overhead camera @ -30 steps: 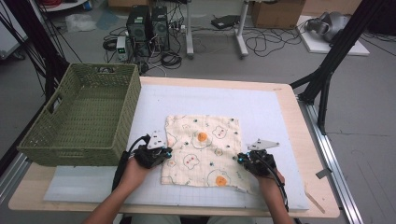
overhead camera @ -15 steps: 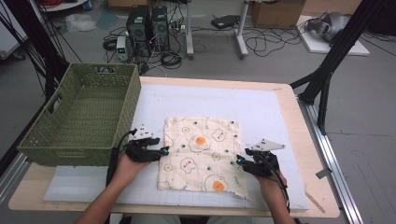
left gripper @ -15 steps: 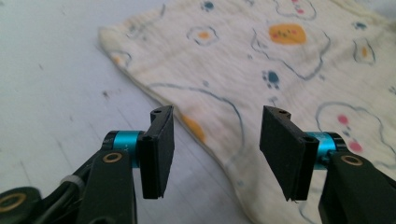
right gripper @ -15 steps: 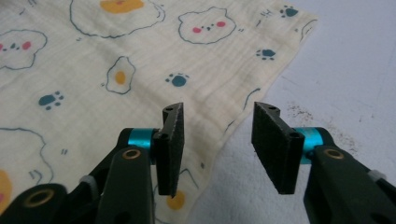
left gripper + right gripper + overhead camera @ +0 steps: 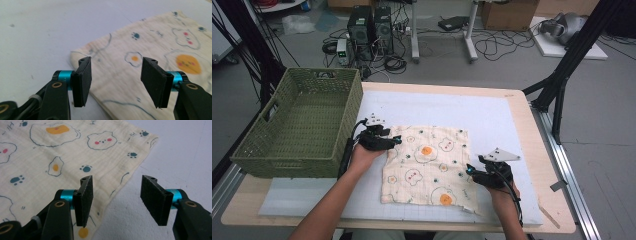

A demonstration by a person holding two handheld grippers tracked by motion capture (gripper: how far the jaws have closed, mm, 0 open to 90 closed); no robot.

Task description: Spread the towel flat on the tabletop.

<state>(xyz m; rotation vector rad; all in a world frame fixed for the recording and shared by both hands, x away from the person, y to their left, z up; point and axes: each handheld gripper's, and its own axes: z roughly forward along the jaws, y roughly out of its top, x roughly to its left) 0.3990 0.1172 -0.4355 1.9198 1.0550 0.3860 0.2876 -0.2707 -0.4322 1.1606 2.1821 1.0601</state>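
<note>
A cream cloth (image 5: pixel 427 165) printed with fried eggs, bear faces and paw marks lies flat on the white mat (image 5: pixel 497 115). My left gripper (image 5: pixel 396 141) sits at the cloth's far left corner. Its jaws have just been opening, and they stand apart with nothing pressed between them. In the left gripper view that corner of the cloth (image 5: pixel 117 82) lies on the mat under my left gripper (image 5: pixel 117 61). My right gripper (image 5: pixel 470 170) rests at the cloth's right edge; its jaws have just been opening too. In the right gripper view my right gripper (image 5: pixel 117 180) straddles the edge of the cloth (image 5: pixel 75 157), gripping nothing.
A green woven basket (image 5: pixel 297 125) stands at the table's left side, close to my left hand. The wooden table edge (image 5: pixel 534 150) borders the mat on the right. A black frame leg (image 5: pixel 562 85) rises beyond the right side. Computers and cables lie on the floor behind.
Both grippers have gone from shut to open. My left hand has moved away from me along the cloth's left edge to its far corner. The right hand has stayed put.
</note>
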